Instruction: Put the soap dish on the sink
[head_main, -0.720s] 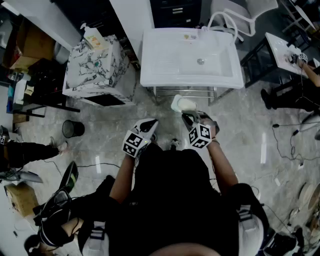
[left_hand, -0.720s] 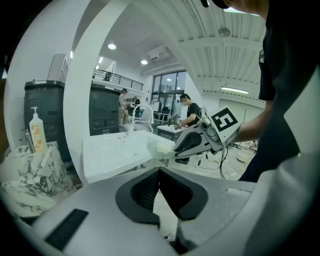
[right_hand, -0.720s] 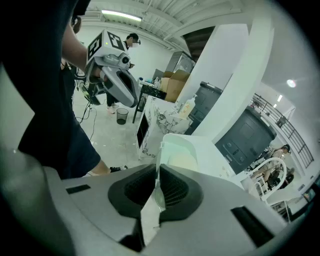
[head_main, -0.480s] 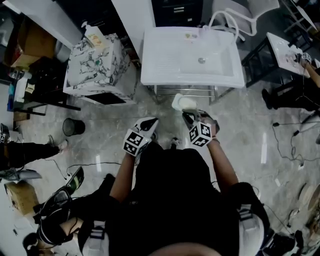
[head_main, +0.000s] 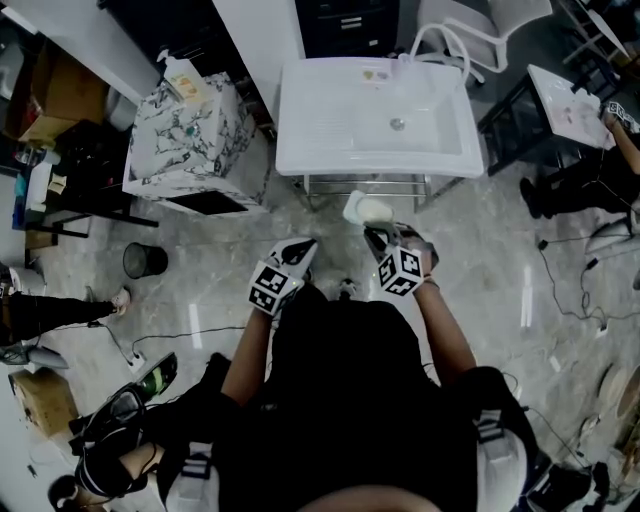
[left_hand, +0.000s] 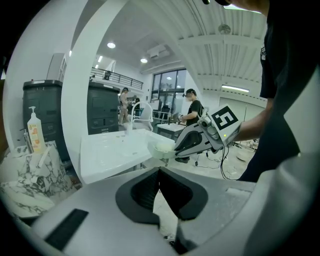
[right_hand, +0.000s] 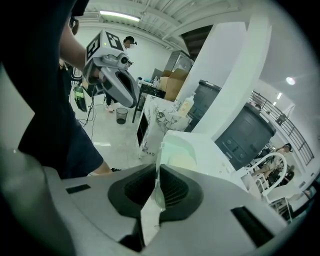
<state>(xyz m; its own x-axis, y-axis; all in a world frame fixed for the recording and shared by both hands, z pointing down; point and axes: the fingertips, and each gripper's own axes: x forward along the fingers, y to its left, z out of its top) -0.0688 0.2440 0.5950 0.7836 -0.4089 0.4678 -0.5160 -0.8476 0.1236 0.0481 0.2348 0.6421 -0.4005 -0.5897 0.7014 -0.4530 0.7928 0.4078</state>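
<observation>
— Head view, right claw (head_main: 372, 232): state?
— Pressed onto the rim of the soap dish (head_main: 367, 209), pinching only a thin edge. Same reading from the right gripper view.
— Left claw (head_main: 300, 250)?
— Pressed together on nothing. Low and left of the dish, apart from it.
— Dish location?
— Carried in the air at centre frame, just below the front edge of the sink (head_main: 300, 140) in picture terms. Not over the basin, not touching anything but the claw.
— Risks from here?
— Probably slipping or pivoting out of such a shallow pinch, more so if swung or tilted on the way up. Hard floor (head_main: 500, 250) underneath, so likely chipped or cracked on a drop. Also clipping the sink's front lip if brought in too low, and getting knocked loose. Also sliding toward the drain (head_main: 397, 124) if released on the basin slope; flat part left of the basin looking safer.
— Surface and room?
— Glossy white sink on a metal frame, upper centre; smooth, probably slick. Tap (head_main: 440, 40) at its far right corner. Marbled cabinet (head_main: 185, 135) at upper left, pump bottle (head_main: 180, 72) on top. Polished grey floor with cables, small black bin (head_main: 144, 260) at left. Other people at the frame edges.
</observation>
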